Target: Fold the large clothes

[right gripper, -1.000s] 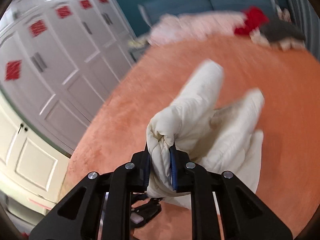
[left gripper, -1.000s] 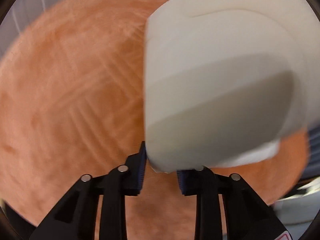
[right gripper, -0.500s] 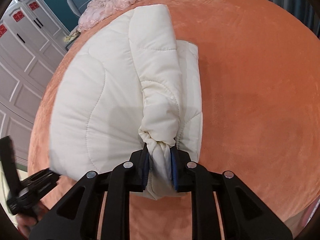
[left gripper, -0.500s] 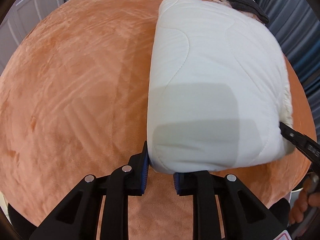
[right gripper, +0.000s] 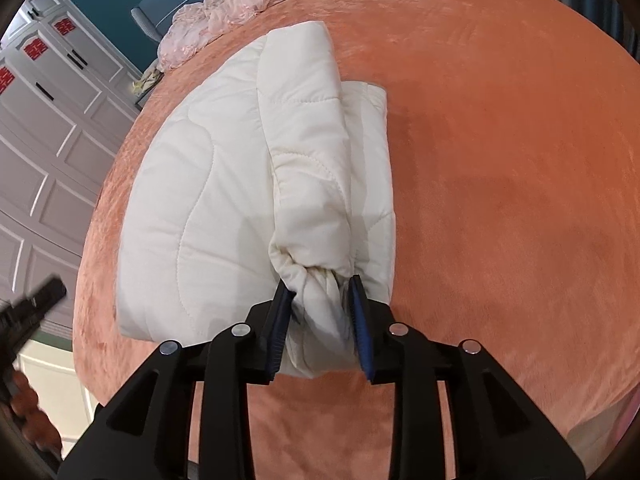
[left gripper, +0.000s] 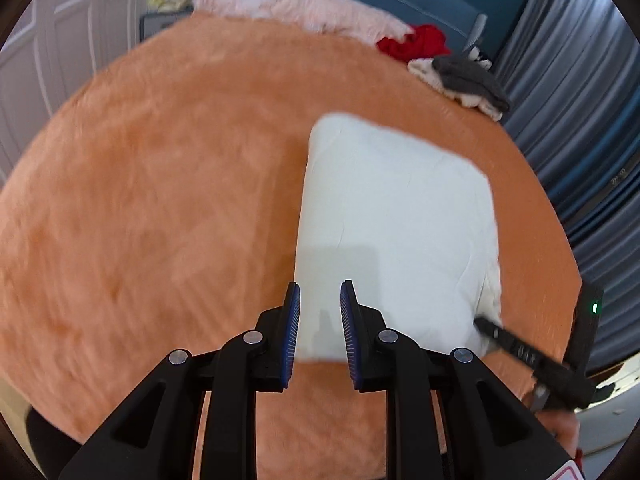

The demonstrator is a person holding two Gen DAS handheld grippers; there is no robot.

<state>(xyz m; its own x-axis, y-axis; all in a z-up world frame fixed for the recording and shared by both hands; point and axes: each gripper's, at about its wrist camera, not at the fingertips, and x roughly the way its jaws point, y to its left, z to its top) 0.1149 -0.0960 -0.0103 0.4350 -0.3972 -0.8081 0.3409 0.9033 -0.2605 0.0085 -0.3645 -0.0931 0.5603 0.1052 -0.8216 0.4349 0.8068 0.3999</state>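
Observation:
A cream quilted jacket (right gripper: 224, 200) lies folded into a thick rectangle on the orange plush bed cover (right gripper: 500, 160). In the left wrist view the jacket (left gripper: 392, 220) lies just ahead of my left gripper (left gripper: 319, 312), which is open, empty and raised above its near left corner. My right gripper (right gripper: 320, 300) has its jaws parted around a bunched fold at the jacket's near right edge, with the cloth between the pads. The right gripper also shows in the left wrist view (left gripper: 520, 352) at the jacket's right corner.
A pink garment (left gripper: 296, 4), a red one (left gripper: 416, 42) and a grey and cream pile (left gripper: 464, 80) lie at the far edge of the bed. White panelled wardrobe doors (right gripper: 48, 128) stand to the left, blue curtains (left gripper: 580, 120) to the right.
My left gripper let go of the jacket's near left corner, opened and pulled back upward. My right gripper's jaws widened on the bunched fold. The jacket now rests flat on the bed.

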